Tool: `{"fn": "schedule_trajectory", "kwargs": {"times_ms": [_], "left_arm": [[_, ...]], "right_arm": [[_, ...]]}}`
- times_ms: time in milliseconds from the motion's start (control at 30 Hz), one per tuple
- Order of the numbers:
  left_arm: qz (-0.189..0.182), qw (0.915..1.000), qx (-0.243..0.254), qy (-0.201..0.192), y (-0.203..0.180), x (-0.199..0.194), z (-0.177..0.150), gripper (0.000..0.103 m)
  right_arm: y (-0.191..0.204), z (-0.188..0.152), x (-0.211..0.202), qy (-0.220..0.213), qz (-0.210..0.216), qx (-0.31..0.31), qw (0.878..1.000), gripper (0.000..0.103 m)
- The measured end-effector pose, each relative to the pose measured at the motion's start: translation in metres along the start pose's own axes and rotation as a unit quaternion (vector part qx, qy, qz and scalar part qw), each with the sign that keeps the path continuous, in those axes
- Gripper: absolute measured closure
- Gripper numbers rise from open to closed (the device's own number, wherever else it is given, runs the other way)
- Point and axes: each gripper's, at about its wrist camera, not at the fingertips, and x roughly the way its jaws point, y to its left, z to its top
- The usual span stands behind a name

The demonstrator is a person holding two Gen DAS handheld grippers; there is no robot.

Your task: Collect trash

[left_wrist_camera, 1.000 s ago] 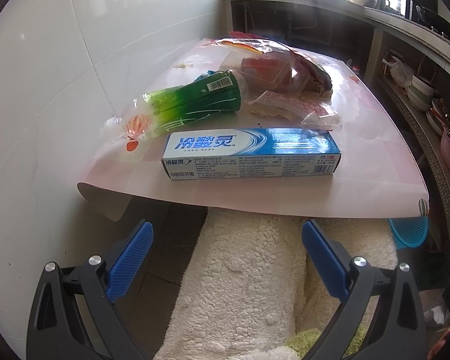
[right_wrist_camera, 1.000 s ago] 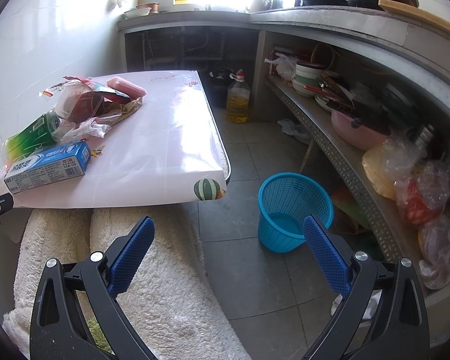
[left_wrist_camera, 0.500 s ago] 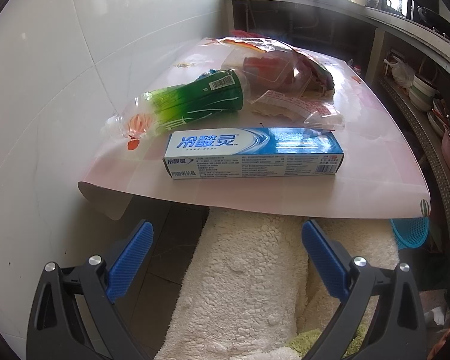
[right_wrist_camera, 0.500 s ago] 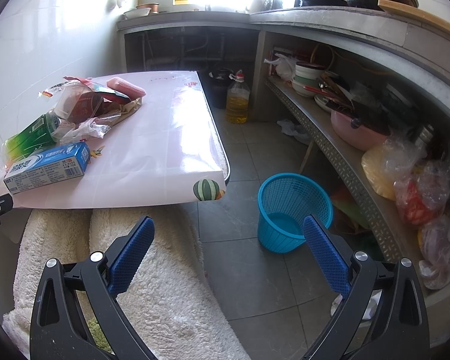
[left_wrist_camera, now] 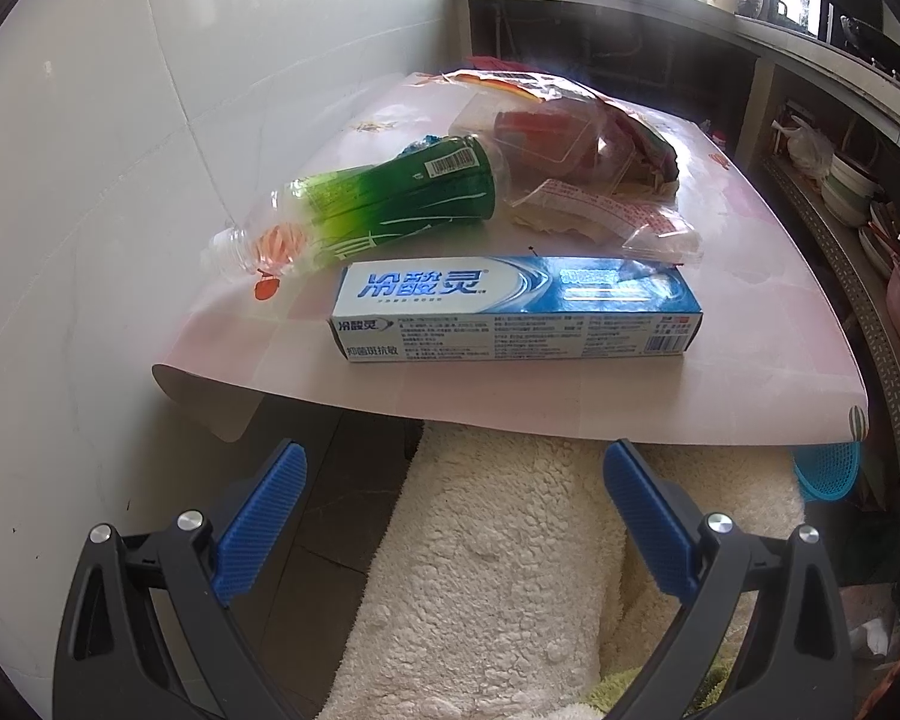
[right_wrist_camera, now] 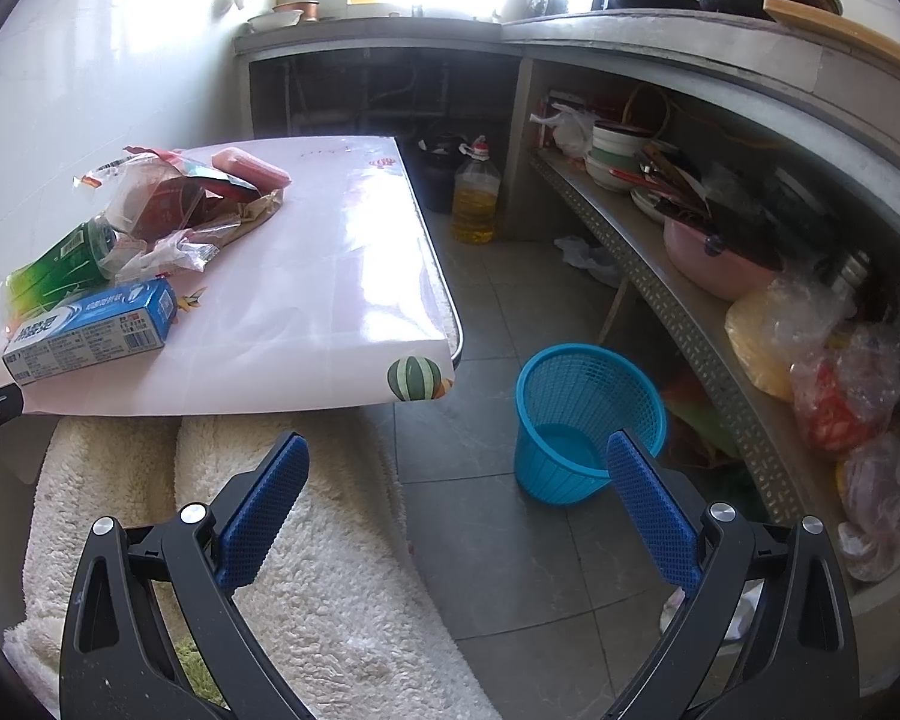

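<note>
A blue toothpaste box (left_wrist_camera: pixel 516 309) lies near the front edge of the pink table (left_wrist_camera: pixel 750 324). Behind it lie a crushed green plastic bottle (left_wrist_camera: pixel 384 204), a clear wrapper (left_wrist_camera: pixel 606 219) and a pile of plastic packaging (left_wrist_camera: pixel 570 132). My left gripper (left_wrist_camera: pixel 450 465) is open and empty, below and short of the table edge. My right gripper (right_wrist_camera: pixel 453 459) is open and empty over the floor. In its view the box (right_wrist_camera: pixel 90 333), bottle (right_wrist_camera: pixel 54 273) and pile (right_wrist_camera: pixel 174 204) sit at the left, and a blue mesh bin (right_wrist_camera: pixel 588 420) stands on the floor right of the table.
Fluffy white cushions (left_wrist_camera: pixel 498 570) sit under the table's front edge. A tiled wall (left_wrist_camera: pixel 90 180) borders the table on the left. A shelf (right_wrist_camera: pixel 720 324) with bowls and bags runs along the right. An oil bottle (right_wrist_camera: pixel 477 201) stands on the floor behind the table.
Both views have barely shifted. The left gripper has crept slightly closer to the table. Both grippers stay open.
</note>
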Motion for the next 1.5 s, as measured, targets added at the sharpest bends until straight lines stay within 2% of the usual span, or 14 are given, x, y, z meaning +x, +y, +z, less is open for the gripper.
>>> {"fn": "schedule_trajectory", "kwargs": {"times_ms": [300,500,633,767,867,967,1067,1233,1333,1367,1500], "left_arm": [[-0.001,0.9995,-0.015,-0.028,0.019,0.006,0.014,0.006],[-0.018,0.9987,-0.018,-0.044,0.031,0.013,0.034,0.006],[-0.037,0.9971,-0.024,-0.062,0.037,0.011,0.052,0.006],[-0.058,0.9940,-0.016,-0.092,0.038,0.005,0.075,0.006],[-0.095,0.9880,-0.007,-0.121,0.037,-0.001,0.094,0.006],[-0.124,0.9817,-0.010,-0.144,0.033,-0.003,0.112,0.006],[-0.151,0.9763,-0.011,-0.155,0.026,-0.003,0.132,0.006],[-0.178,0.9706,-0.013,-0.162,0.016,-0.001,0.165,0.006],[-0.193,0.9670,-0.012,-0.166,0.013,0.001,0.182,0.006],[-0.197,0.9665,-0.012,-0.164,0.012,0.003,0.189,0.006],[-0.220,0.9653,-0.025,-0.138,0.010,0.018,0.213,0.007]], "right_arm": [[0.013,0.011,0.008,-0.008,0.009,-0.014,1.000,0.008],[0.026,0.042,0.017,-0.036,0.060,-0.032,0.997,0.008],[0.031,0.063,0.021,-0.050,0.088,-0.023,0.995,0.008],[0.036,0.081,0.022,-0.064,0.097,-0.017,0.993,0.008],[0.040,0.096,0.028,-0.066,0.108,-0.014,0.992,0.008],[0.041,0.114,0.038,-0.059,0.143,-0.006,0.988,0.008],[0.044,0.145,0.053,-0.045,0.213,0.000,0.976,0.008],[0.071,0.211,0.109,0.026,0.342,-0.021,0.939,0.008],[0.099,0.245,0.155,0.081,0.388,-0.037,0.917,0.008],[0.107,0.253,0.170,0.098,0.393,-0.039,0.914,0.008],[0.139,0.282,0.230,0.165,0.435,-0.045,0.884,0.008]]}}
